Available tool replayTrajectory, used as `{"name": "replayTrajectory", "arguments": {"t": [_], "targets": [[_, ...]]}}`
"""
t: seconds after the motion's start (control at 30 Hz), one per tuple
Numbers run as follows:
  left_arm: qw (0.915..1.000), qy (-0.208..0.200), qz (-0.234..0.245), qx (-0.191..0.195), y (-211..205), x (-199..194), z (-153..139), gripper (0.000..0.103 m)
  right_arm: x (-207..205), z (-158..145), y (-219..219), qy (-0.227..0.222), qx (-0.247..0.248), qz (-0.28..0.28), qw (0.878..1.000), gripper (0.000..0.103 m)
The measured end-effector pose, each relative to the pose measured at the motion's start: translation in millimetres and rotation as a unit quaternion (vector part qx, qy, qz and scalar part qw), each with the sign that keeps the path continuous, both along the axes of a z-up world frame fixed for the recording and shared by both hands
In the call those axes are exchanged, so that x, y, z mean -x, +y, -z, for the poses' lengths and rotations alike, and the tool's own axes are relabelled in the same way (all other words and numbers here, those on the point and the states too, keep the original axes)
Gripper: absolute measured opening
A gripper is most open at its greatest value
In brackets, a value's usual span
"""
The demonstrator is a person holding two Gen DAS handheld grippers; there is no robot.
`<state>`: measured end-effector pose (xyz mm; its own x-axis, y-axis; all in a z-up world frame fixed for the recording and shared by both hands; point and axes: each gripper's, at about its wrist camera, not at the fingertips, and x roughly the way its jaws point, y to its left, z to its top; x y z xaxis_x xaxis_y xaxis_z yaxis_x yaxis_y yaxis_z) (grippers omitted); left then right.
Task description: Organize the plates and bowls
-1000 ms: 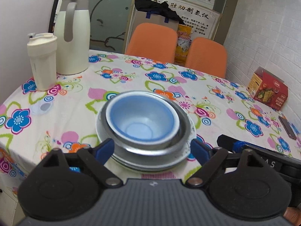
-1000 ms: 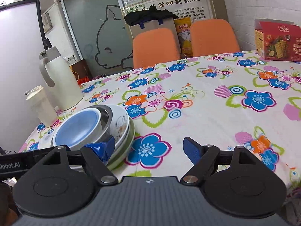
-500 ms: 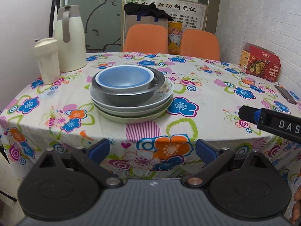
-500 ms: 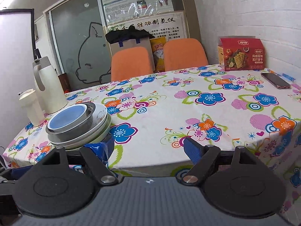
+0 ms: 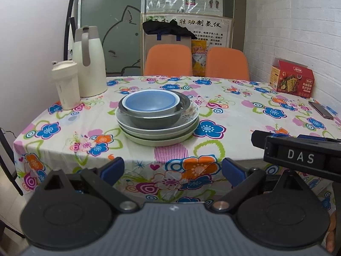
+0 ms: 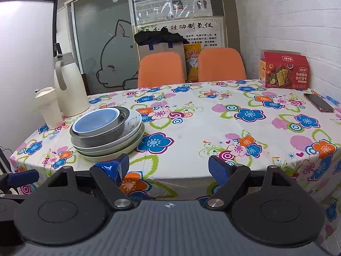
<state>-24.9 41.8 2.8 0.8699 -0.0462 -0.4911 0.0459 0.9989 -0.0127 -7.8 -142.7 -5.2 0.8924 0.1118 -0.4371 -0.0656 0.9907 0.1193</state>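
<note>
Change: we have drawn both grippers back past the table's (image 5: 213,149) near edge; a second ago they flanked the stack.
Stack: blue bowl (image 5: 150,102) in steel bowl (image 5: 153,119), on plates (image 5: 157,133), near the table's near-left corner.
Left gripper (image 5: 172,169): fingers apart, empty, off the near edge.
Right gripper (image 6: 168,167): fingers apart, empty, also off the edge.
Versus earlier: the stack looks unmoved; flask (image 5: 89,60) and cup (image 5: 66,84) as before.
Meaning: we judge the stacking done, with nothing loose left on the table.

Cream thermos (image 5: 89,64), red cracker box (image 6: 284,70)
</note>
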Motion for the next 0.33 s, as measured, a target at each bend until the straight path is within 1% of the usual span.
{"name": "replayTrajectory", "arguments": {"t": [0.13, 0.27, 0.33], "targets": [[0.9999, -0.002, -0.003, -0.011, -1.5, 0.5, -0.7, 0.097, 0.5, -0.3, -0.4, 0.0, -0.002, -0.001, 1.0, 0.069], [0.9999, -0.009, 0.004, -0.006, -1.4, 1.6, -1.3, 0.097, 1.3, 1.1, -2.0, 0.001, -0.005, 0.002, 1.0, 0.069], [0.9999, -0.013, 0.002, -0.011, -2.9, 2.9, -1.7, 0.097, 1.5, 2.3, -2.9, 0.002, -0.008, 0.004, 1.0, 0.069]]}}
